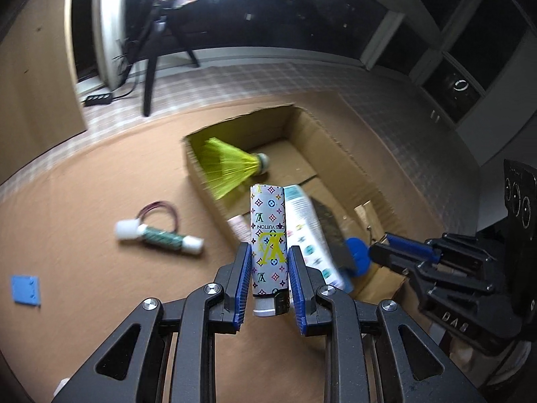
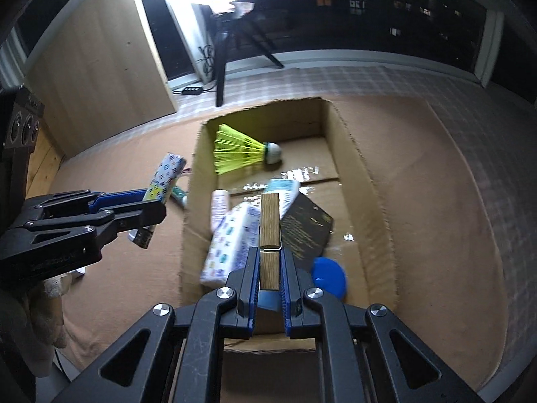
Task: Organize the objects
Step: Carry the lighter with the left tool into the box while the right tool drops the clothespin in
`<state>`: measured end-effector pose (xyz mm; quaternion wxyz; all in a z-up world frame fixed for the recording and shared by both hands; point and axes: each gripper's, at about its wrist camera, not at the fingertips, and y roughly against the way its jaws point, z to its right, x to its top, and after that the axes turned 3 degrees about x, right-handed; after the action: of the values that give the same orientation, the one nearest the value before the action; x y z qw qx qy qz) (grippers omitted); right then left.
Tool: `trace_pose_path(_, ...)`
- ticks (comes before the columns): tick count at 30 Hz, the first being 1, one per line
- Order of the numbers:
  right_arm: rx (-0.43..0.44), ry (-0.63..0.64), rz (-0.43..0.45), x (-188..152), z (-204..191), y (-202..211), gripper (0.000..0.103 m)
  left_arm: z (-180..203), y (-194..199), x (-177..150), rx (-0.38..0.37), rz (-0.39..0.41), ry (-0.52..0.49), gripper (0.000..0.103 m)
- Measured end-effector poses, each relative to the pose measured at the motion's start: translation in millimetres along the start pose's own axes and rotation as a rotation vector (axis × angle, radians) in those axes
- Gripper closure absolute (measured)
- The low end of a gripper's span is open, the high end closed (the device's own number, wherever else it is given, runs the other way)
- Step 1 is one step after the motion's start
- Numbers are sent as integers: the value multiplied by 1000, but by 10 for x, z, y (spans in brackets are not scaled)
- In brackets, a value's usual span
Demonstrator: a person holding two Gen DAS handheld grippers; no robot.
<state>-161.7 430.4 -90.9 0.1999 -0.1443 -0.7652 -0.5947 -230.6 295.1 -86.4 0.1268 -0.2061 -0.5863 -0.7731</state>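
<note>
Cardboard forms the open box [image 2: 365,174] that sits on the brown desk [image 1: 84,201], and both tongs hang above its near end. The left tongs [image 1: 269,262] are clenched on a white lighter [image 1: 268,235] printed with coloured monogram marks, its metal end down between the blue pads; it is held clear of the desk, just over the box's left wall. The right tongs [image 2: 270,268] grip a wooden clothespin [image 2: 270,235] by its tail, the pin pointing forward over the box's contents. Inside the box lie a yellow shuttlecock [image 2: 245,152] at the far end, a patterned tissue pack [image 2: 231,238], a pale tube [image 2: 220,208], a dark booklet [image 2: 307,231] and a blue disc [image 2: 329,275] near the front wall. Out on the desk to the left rest a small green-wrapped roll with white ends and a looped cord [image 1: 157,235], and, well apart from it, a blue square piece [image 1: 25,290].
</note>
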Motion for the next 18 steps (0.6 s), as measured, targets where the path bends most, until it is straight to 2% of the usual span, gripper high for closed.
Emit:
trace_pose_path(8, -3, -4, 7, -20, 83, 54, 92, 205, -122, 108, -3, -6, -13, 79)
trace_pose_path(10, -6, -4, 11, -26, 86, 68, 88, 199, -129, 113, -18, -27, -3, 68)
trace_pose_path(12, -13, -8, 21, -30, 84, 80, 72, 186, -95, 98, -11, -14, -4, 67)
trace_pose_path(18, -1, -3, 19, -43, -23, 74, 71, 53, 34, 14, 6, -1, 5, 67)
